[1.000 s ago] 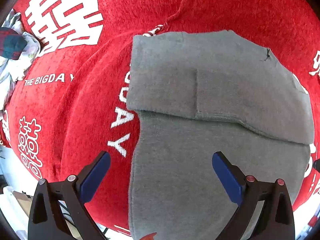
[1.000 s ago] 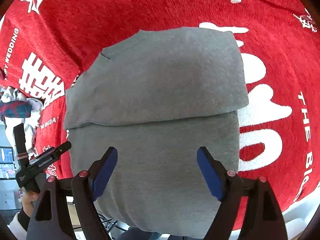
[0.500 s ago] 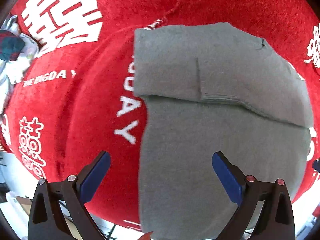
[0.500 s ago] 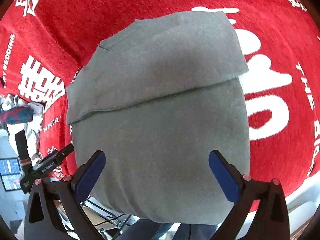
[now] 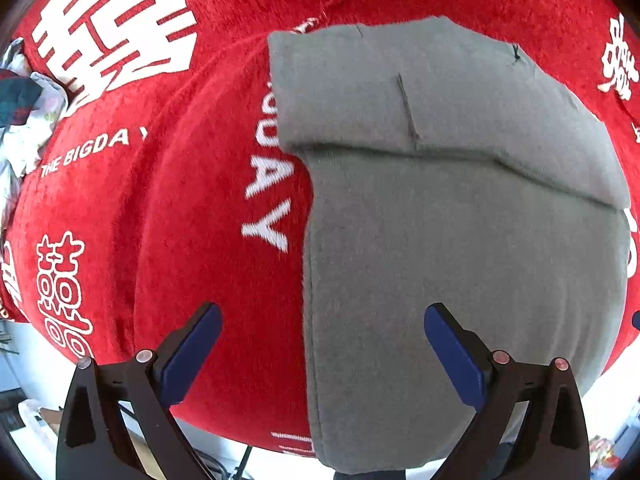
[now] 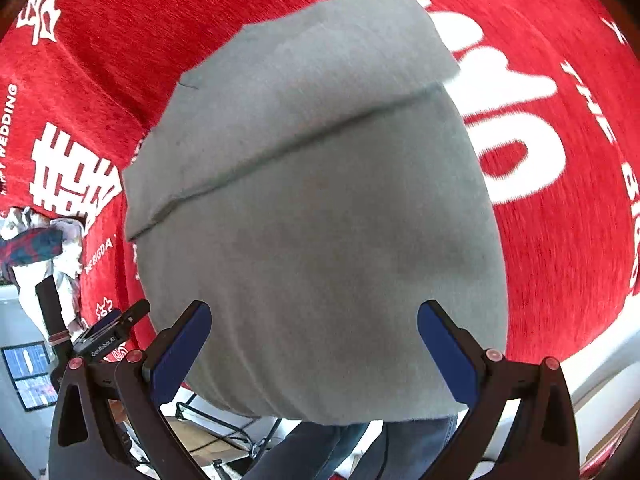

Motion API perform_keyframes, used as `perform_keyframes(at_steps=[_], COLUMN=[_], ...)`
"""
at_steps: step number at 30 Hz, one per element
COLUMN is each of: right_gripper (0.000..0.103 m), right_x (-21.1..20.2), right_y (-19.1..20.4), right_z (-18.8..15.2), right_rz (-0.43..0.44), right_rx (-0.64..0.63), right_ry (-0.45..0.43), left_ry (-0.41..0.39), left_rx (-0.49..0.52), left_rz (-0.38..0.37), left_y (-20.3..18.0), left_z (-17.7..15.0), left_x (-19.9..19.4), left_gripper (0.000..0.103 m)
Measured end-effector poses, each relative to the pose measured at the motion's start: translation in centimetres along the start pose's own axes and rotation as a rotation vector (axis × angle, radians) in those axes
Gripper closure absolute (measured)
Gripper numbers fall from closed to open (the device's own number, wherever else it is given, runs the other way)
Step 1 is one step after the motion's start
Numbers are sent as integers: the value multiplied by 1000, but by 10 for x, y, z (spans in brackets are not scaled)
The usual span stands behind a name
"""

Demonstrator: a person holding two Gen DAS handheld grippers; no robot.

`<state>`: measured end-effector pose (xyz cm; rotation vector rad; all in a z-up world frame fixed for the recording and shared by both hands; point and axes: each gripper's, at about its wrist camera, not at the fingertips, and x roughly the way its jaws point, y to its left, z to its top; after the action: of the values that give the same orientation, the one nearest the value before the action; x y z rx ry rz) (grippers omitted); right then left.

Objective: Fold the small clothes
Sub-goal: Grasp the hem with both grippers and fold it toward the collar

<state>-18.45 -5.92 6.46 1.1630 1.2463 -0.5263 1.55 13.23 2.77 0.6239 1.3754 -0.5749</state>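
Note:
A grey garment [image 5: 460,264] lies flat on a red cloth with white lettering [image 5: 168,208]. Its far part is folded back toward me, with the fold's edge running across the middle. Its near end hangs over the table's front edge. It also shows in the right wrist view [image 6: 320,220]. My left gripper [image 5: 322,344] is open and empty above the garment's near left edge. My right gripper [image 6: 314,340] is open and empty above the garment's near end. The left gripper's body [image 6: 108,332] shows at the lower left of the right wrist view.
A heap of other clothes [image 5: 20,112] lies at the far left of the cloth, also seen in the right wrist view [image 6: 36,244]. The table's front edge runs just under both grippers. The person's legs in jeans [image 6: 340,448] show below it.
The right gripper has opened wider and moved closer over the garment's near end. The left gripper has shifted a little left and nearer. The garment has not moved.

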Motion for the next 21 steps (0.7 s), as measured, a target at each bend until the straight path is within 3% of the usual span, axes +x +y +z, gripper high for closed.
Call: perform_keyframes(at_steps=[12,21], right_gripper=[0,0], right_x=[15,12], right_y=[-13,-54], right_z=[-9,-51], right_rz=[35,121], right_rx=[-51,-99], right_ry=[64,129], left_ry=[19,56], left_rx=[-10,-56], left_rz=[-45,-112], left_y=[-7,-7], left_z=[-36,-97], left_x=[8,5], left_gripper=[1,1])
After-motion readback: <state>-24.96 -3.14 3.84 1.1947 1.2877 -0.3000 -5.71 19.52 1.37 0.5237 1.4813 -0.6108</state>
